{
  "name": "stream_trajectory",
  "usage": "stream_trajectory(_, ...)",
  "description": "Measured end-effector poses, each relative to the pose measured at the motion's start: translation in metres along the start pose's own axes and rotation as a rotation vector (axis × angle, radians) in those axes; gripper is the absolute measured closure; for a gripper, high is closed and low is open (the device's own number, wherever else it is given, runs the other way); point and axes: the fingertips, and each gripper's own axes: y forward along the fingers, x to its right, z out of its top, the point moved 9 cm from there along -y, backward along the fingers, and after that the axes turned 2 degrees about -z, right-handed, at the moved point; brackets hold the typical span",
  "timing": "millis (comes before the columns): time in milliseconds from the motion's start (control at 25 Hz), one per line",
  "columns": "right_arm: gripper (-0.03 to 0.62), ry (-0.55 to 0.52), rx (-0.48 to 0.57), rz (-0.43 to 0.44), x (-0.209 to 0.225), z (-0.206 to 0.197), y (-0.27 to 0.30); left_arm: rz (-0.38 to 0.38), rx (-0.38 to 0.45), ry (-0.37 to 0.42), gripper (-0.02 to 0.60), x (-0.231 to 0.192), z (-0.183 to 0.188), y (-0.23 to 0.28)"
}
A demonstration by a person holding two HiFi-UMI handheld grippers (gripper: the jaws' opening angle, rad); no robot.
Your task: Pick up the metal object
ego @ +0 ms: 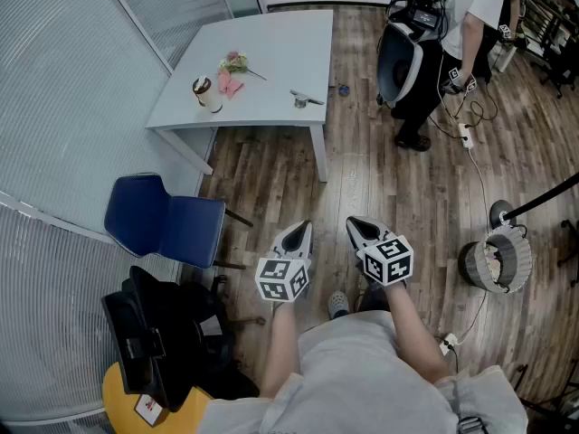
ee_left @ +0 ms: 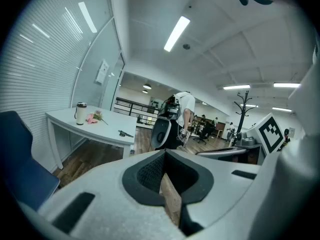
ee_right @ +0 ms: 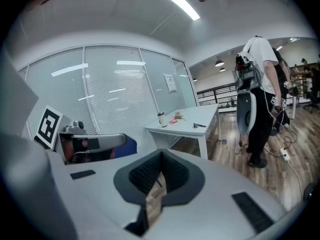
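Lying on the white table (ego: 271,34), the metal object (ego: 305,99) sits close to the table's near edge, toward the corner with the leg on the wood-floor side. Its long axis runs roughly along that edge. The chunkier end faces the cup (ego: 207,95) and the slim end points away from it, toward the table's open side. The cup stands upright near the table's other near corner with a dark lid on, so its contents are hidden. A pink flower (ego: 233,72) lies just beyond the cup, farther in on the tabletop.

Both grippers are well back from the table, over the floorboards, side by side and pointed toward it. The left gripper (ego: 301,231) has its jaws pressed together with nothing between them. The right gripper (ego: 355,224) is the same, closed on nothing. A blue chair (ego: 167,220) stands on the near side of the table, by its glass-wall end. Another person (ego: 452,25) stands beyond the table's open side.
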Motion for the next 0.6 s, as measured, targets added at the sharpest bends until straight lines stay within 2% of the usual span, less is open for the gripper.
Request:
stream_trajectory(360,0.597,0.009,-0.009,-0.037,-0.006,0.001,0.009,0.024,-0.023,0.024,0.572,-0.013,0.007,-0.005)
stream_trajectory(600,0.597,0.043,0.009,-0.043,-0.005,-0.004,0.006,0.033,-0.045,0.008,0.571,-0.022,0.0,-0.005)
